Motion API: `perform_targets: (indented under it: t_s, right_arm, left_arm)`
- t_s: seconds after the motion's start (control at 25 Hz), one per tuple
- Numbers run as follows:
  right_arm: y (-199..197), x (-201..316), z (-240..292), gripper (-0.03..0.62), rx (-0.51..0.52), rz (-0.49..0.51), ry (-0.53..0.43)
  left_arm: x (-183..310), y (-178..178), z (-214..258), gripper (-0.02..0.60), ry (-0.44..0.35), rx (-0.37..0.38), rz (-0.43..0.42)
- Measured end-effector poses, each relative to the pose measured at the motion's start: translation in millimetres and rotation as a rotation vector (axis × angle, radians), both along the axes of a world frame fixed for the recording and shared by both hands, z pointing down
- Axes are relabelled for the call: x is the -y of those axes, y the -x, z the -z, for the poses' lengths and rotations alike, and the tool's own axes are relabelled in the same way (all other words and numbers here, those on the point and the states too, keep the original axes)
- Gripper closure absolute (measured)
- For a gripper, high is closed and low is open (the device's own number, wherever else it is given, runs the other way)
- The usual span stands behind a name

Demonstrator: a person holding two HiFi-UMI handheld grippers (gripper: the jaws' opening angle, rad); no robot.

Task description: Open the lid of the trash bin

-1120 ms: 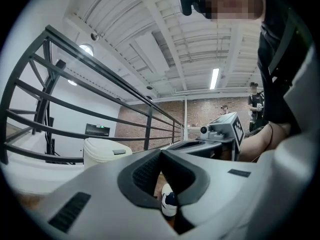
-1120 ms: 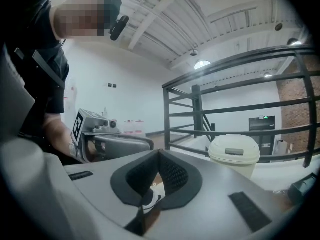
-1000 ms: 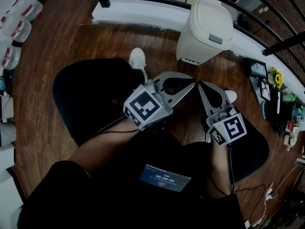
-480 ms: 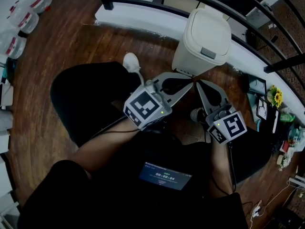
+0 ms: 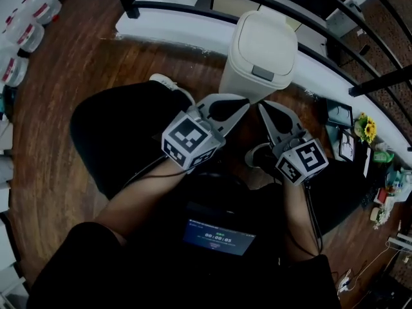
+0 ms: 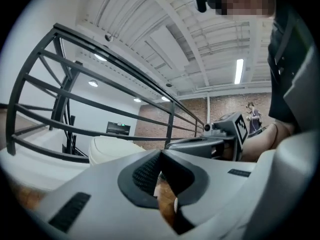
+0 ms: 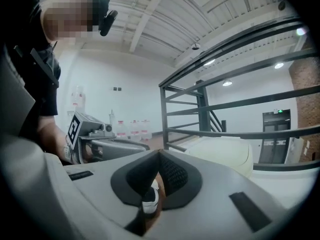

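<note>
A cream trash bin (image 5: 261,50) stands on the wooden floor against a white ledge, its lid (image 5: 267,34) down and a grey latch (image 5: 262,73) at its front edge. My left gripper (image 5: 243,103) is shut with nothing in it, its tip just short of the bin's base. My right gripper (image 5: 260,105) is beside it, also shut and empty. In the left gripper view the bin (image 6: 112,149) lies ahead left of the closed jaws (image 6: 160,153). The right gripper view has the bin (image 7: 220,151) ahead right of its closed jaws (image 7: 159,154).
A black railing (image 5: 193,8) runs behind the bin above the white ledge (image 5: 174,24). Plastic bottles (image 5: 26,34) stand at far left. A picture frame (image 5: 339,114) and sunflowers (image 5: 368,129) sit on the floor at right. The person's white shoes (image 5: 168,84) are under the grippers.
The bin has come nearer and now lies right in front of both gripper tips. Both grippers stayed shut and side by side; the person has stepped forward.
</note>
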State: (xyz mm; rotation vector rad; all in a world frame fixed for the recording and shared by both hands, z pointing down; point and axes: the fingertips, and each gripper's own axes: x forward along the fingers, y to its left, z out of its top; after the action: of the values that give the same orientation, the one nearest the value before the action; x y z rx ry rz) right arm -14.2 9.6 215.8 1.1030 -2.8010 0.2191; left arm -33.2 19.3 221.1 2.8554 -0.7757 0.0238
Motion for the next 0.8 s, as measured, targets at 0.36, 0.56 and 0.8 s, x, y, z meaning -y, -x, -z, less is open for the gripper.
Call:
perform_targets:
  t_s: [0.36, 0.56, 0.8]
  right_arm:
    - [-30, 34, -8, 0.574, 0.045, 0.017, 0.015]
    - [-31, 51, -20, 0.574, 0.07, 0.007, 0.022]
    - [-41, 58, -47, 0.574, 0.082, -0.02, 0.063]
  left_arm:
    - [29, -27, -12, 0.545, 0.0, 0.012, 0.024]
    - [48, -31, -26, 0.545, 0.014, 0.062, 0.04]
    - [62, -53, -52, 0.545, 0.066, 0.119, 0.039]
